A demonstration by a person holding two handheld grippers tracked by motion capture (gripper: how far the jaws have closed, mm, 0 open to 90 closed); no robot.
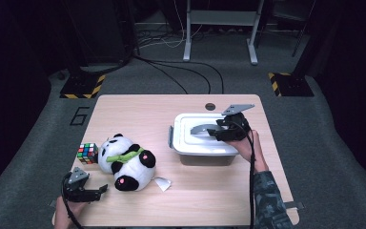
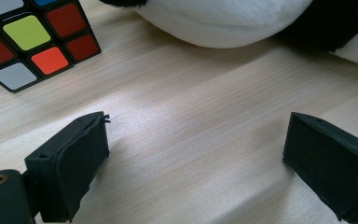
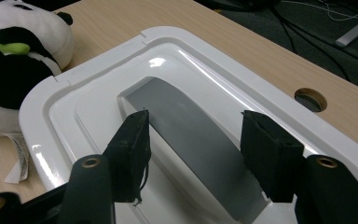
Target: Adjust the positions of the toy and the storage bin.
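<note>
A white lidded box [image 1: 205, 153] stands at the table's right of centre. Its lid [image 3: 93, 70] has a grey arched handle [image 3: 191, 116]. My right gripper [image 3: 193, 116] reaches in from the right, its jaws closed on either side of that handle [image 1: 196, 130]. A plush panda [image 1: 124, 162] lies left of the box, with a colour cube [image 1: 87, 152] against its left side. My left gripper [image 1: 100, 191] rests low at the front left, open, just before the panda [image 2: 223, 18] and the cube [image 2: 28, 37]. Only bare wood lies between its jaws [image 2: 196, 126].
The panda's white tag [image 1: 162, 183] lies on the wood beside it. A round cable hole [image 1: 210, 106] sits in the table behind the box. Beyond the table's far edge are stand legs and cables on grey carpet.
</note>
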